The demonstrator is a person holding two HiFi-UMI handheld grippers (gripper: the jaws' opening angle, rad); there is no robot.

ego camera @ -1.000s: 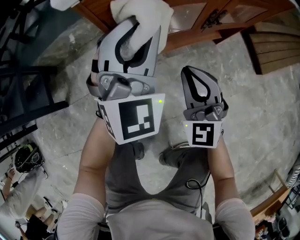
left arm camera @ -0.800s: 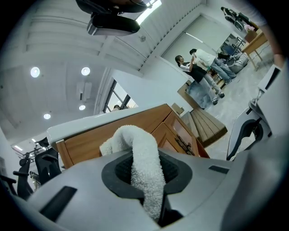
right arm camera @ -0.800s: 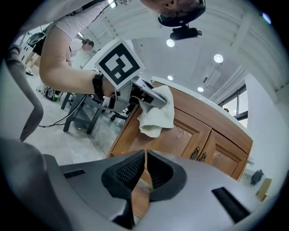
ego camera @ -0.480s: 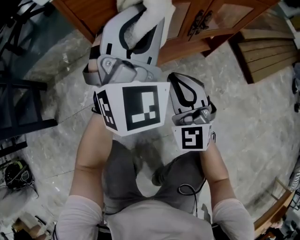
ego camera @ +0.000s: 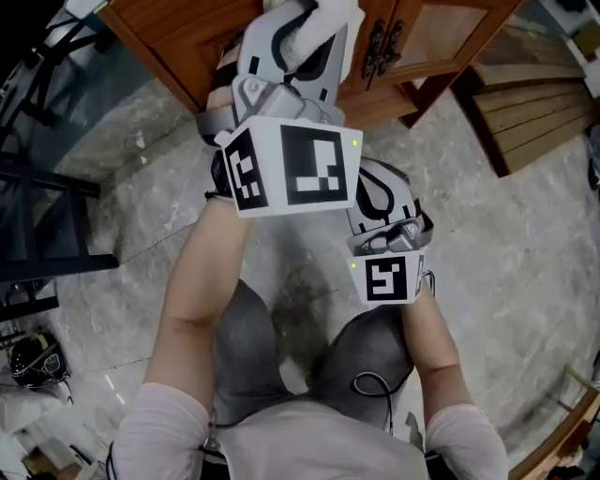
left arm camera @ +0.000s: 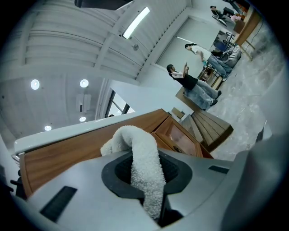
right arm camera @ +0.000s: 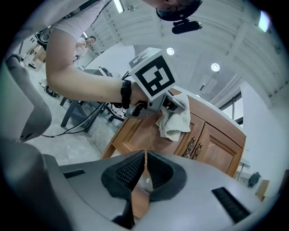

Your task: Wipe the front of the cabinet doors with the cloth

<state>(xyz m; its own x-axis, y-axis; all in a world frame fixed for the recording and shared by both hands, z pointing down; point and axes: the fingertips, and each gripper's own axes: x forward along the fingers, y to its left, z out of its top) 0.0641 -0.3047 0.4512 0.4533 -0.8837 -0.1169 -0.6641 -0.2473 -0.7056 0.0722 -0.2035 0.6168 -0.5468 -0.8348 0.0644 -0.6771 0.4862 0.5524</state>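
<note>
The white cloth (ego camera: 330, 21) is pinched in my left gripper (ego camera: 298, 28), which is raised against the brown wooden cabinet (ego camera: 187, 37) beside its two doors (ego camera: 450, 28). In the left gripper view the cloth (left arm camera: 143, 164) runs up between the shut jaws and folds over toward the cabinet top (left arm camera: 67, 149). My right gripper (ego camera: 380, 192) hangs lower, short of the cabinet, partly behind the left one's marker cube. The right gripper view has its jaws (right arm camera: 145, 158) shut with nothing between them, and beyond them the cloth (right arm camera: 174, 122) lying against the left door above the ornate handles (right arm camera: 192, 146).
A stack of wooden boards (ego camera: 534, 103) lies on the stone floor right of the cabinet. A black metal frame (ego camera: 47, 187) stands at the left. Bags and gear (ego camera: 33, 356) sit at the lower left. People (left arm camera: 189, 81) stand far off by benches.
My left gripper has carried the cloth up and to the right, onto the cabinet front. The right gripper has stayed low and shut, and now sits closer under the left one.
</note>
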